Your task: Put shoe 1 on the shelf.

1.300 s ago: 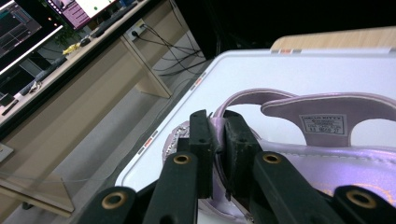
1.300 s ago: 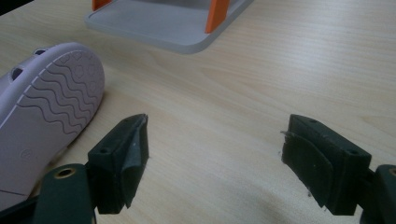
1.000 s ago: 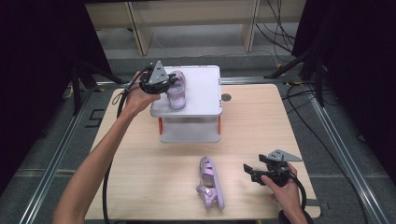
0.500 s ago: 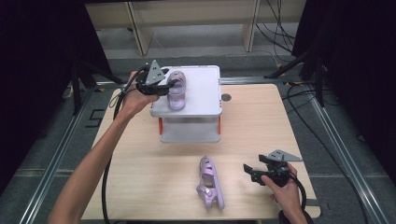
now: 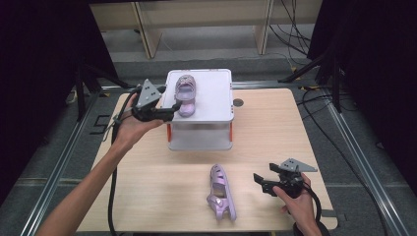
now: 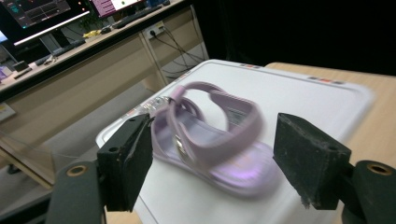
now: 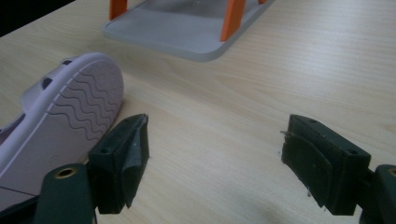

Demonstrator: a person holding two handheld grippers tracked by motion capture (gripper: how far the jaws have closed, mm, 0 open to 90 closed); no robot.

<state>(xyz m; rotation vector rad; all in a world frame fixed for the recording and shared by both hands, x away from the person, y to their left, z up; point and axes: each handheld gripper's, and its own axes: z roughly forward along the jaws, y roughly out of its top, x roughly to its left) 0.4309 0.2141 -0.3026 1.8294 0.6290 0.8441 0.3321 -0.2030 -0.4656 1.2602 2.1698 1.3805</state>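
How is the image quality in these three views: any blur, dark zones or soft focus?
High view: even light on the table, black surround at both sides. Left gripper view: the purple sandal on the white stand is smeared with motion blur, while the left gripper with its open jaws is sharp. Right gripper view: the sandal sole and wood grain are crisp; the stand's base is softer.

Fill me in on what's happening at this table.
A person is working with a pair of purple sandals. The left gripper has just been opening its jaws, leaving one sandal upright on the white stand. The other sandal lies on its side on the wooden table, beside the open right gripper.
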